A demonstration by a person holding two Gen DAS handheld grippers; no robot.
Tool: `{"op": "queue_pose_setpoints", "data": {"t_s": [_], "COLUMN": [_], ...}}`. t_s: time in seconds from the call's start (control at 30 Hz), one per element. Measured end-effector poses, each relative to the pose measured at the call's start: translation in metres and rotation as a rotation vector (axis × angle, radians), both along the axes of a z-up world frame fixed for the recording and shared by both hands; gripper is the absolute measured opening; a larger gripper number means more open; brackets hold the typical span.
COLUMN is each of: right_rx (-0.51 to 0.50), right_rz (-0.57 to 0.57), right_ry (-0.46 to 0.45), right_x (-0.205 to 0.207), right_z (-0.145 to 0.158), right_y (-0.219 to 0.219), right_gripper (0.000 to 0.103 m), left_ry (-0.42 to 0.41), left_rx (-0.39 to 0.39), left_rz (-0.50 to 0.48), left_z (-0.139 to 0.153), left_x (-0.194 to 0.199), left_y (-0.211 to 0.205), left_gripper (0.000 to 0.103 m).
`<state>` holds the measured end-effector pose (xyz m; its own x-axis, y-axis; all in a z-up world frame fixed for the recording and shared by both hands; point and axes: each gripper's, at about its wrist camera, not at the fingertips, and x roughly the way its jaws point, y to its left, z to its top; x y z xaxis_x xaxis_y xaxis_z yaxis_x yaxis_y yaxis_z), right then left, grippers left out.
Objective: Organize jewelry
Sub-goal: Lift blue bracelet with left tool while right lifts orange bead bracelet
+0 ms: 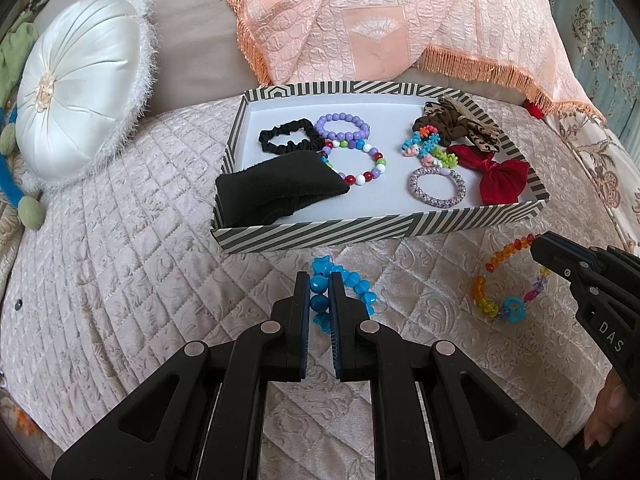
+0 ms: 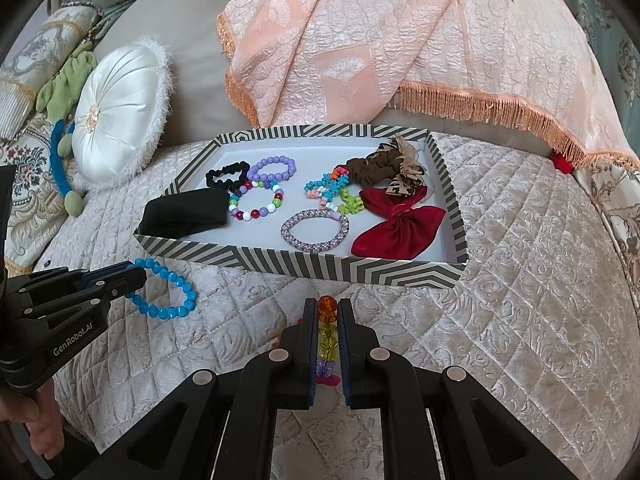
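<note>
A striped tray [image 1: 360, 230] [image 2: 304, 264] on the quilted bed holds a black scrunchie [image 1: 286, 136], purple bead bracelet [image 1: 341, 128], multicolour bead bracelet [image 1: 360, 160], black cloth [image 1: 276, 192], lilac coil band [image 1: 436, 186], red bow [image 1: 500, 174] and brown scrunchie [image 1: 460, 120]. My left gripper [image 1: 320, 284] is shut on a blue bead bracelet [image 1: 356, 284], which also shows in the right wrist view [image 2: 168, 296], in front of the tray. My right gripper [image 2: 325, 312] is shut on a rainbow bead bracelet [image 2: 326, 336], seen at right in the left wrist view [image 1: 508, 284].
A white round cushion [image 1: 84, 100] lies left of the tray. A peach fringed blanket [image 1: 380, 28] hangs behind it. A green and blue plush toy [image 2: 64, 128] sits at the far left. The quilted cover [image 1: 120, 260] surrounds the tray.
</note>
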<state>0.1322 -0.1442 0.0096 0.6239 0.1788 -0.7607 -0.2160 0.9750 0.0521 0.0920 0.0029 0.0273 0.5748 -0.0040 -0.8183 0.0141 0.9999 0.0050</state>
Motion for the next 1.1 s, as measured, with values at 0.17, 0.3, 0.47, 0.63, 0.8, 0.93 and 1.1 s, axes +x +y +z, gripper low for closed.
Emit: {"op": "queue_pose_setpoints", "data": {"t_s": [0.17,0.3,0.47,0.63,0.8,0.93,1.1], "right_rx": [0.000,-0.002,-0.002,-0.003,-0.004,-0.004,-0.004], "right_rz": [0.000,0.000,0.000,0.001,0.001,0.001,0.001], "right_ry": [0.000,-0.001,-0.004,-0.004,-0.004,-0.004,-0.004], "right_x": [0.0004,0.0003,0.0001,0.0000,-0.0001,-0.0002,-0.0005], "right_z": [-0.0003,-0.0003,0.0007,0.0007,0.0008,0.0002,-0.0001], "right_y": [0.0005,0.0008,0.0007,0.0011,0.0012,0.0016,0.0017], "right_gripper": [0.008,0.008,0.008,0.008,0.008,0.008,0.008], "left_ry": [0.001,0.002,0.002,0.004,0.005,0.006,0.006], "left_rx": [0.000,-0.001,-0.001,-0.001,0.001,0.001,0.001], "left_rz": [0.000,0.000,0.000,-0.001,-0.001,-0.002,-0.002], "left_z": [-0.0004,-0.0011,-0.0009,-0.0020,-0.0042,-0.0046,-0.0045], "left_x": [-0.0004,-0.0004,-0.0001,0.0001,-0.0005,-0.0004,0.0000], "left_y": [-0.0002,0.0000,-0.0002,-0.0003,-0.0004,-0.0003,-0.0006], "left_gripper": [0.008,0.008,0.008,0.008,0.008,0.008,0.008]}}
